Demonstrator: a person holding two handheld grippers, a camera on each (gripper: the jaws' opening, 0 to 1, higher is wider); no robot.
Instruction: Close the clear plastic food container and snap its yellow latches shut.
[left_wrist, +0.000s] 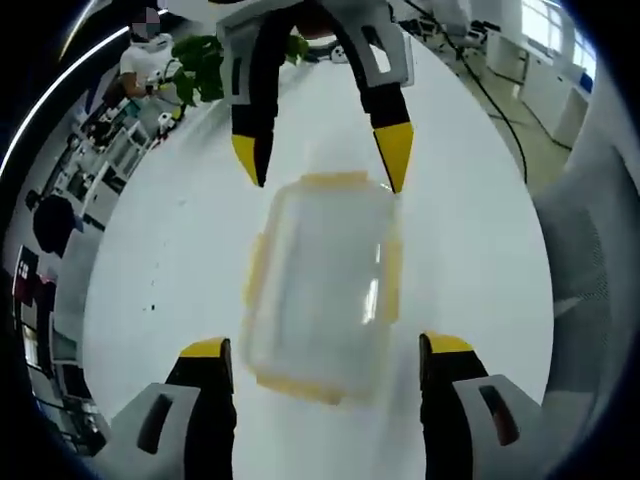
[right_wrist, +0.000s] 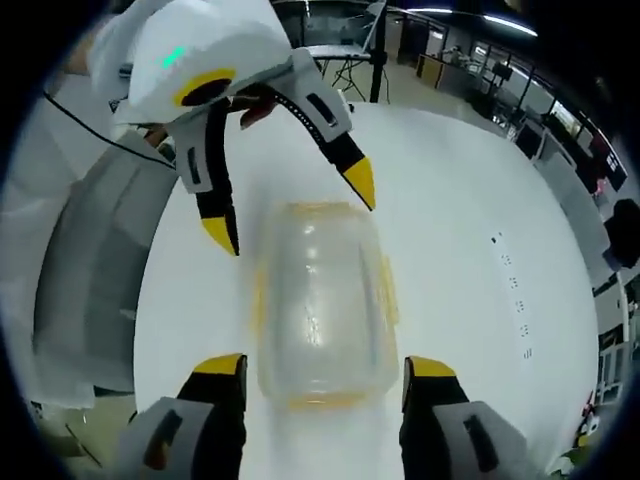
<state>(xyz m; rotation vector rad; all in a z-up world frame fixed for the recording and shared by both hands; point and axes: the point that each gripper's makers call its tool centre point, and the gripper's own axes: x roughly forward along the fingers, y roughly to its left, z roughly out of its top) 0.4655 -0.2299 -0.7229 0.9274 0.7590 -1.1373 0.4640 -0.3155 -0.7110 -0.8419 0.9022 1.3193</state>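
Container: clear rectangular plastic food container (left_wrist: 325, 290) with yellow latches lies flat on the white round counter (left_wrist: 480, 240), lid apparently already seated on the base, though the blur leaves the seal uncertain. Left tool (left_wrist: 325, 352) sits at one short end with its yellow-tipped jaws spread wide, straddling the box's end without touching it and holding nothing. Right tool (right_wrist: 322, 372) sits at the opposite short end, jaws likewise wide and empty; in the left gripper view it comes in from the top (left_wrist: 322, 158), tips just off the far corners. Yellow latches (right_wrist: 388, 290) show along the long sides and at both ends; they look splayed outward rather than folded down, so I judge them unsnapped. Step in hand: lining up for the latching, closing likely done. Next move calls for steadying the box with one tool while the other presses a latch flap down against the wall until it catches, then repeating around all sides.
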